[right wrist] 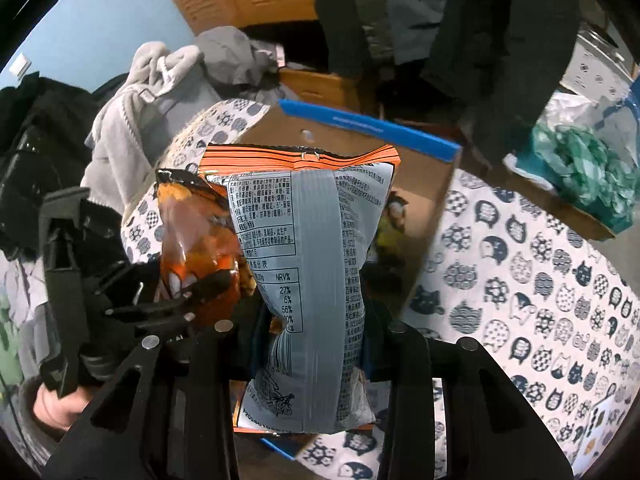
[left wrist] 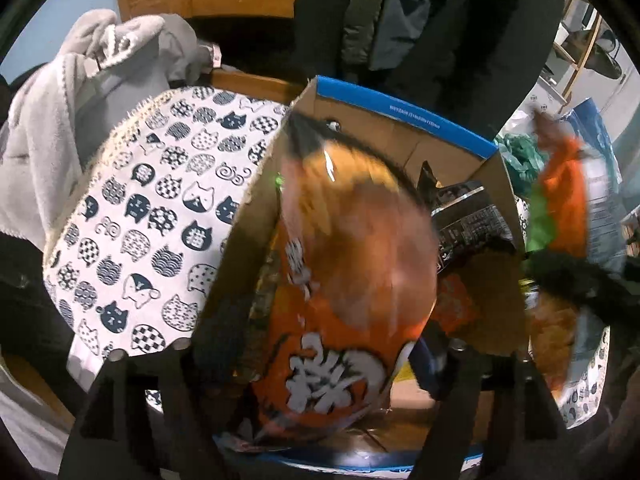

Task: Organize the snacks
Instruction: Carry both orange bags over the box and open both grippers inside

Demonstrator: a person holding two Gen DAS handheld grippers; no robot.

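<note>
The left claw [left wrist: 320, 364] is clenched on an orange snack bag [left wrist: 344, 280] with white characters on its front; the bag stands up between the fingers and is blurred toward its top. From the left wrist, this bag hangs over the open cardboard box [left wrist: 400, 132], whose rim is taped blue, and a dark snack pack [left wrist: 468, 216] lies inside the box at its right. The right claw [right wrist: 310, 344] grasps a second bag [right wrist: 308, 280], back side facing the camera: grey with a printed nutrition table, a centre seam and an orange striped seal at the top. It is held upright in front of the box [right wrist: 360, 128]. In the right wrist view the left claw [right wrist: 188, 304] shows at the left, with the orange bag [right wrist: 196, 236] in it just beside the grey bag. The box sits on a table covered by a white cloth [left wrist: 152, 216] printed with navy cat faces. A grey towel [left wrist: 60, 120] is heaped beyond the cloth at the left, dark coats [left wrist: 420, 20] hang behind, and a crumpled green bag [right wrist: 580, 172] lies at the far right.
</note>
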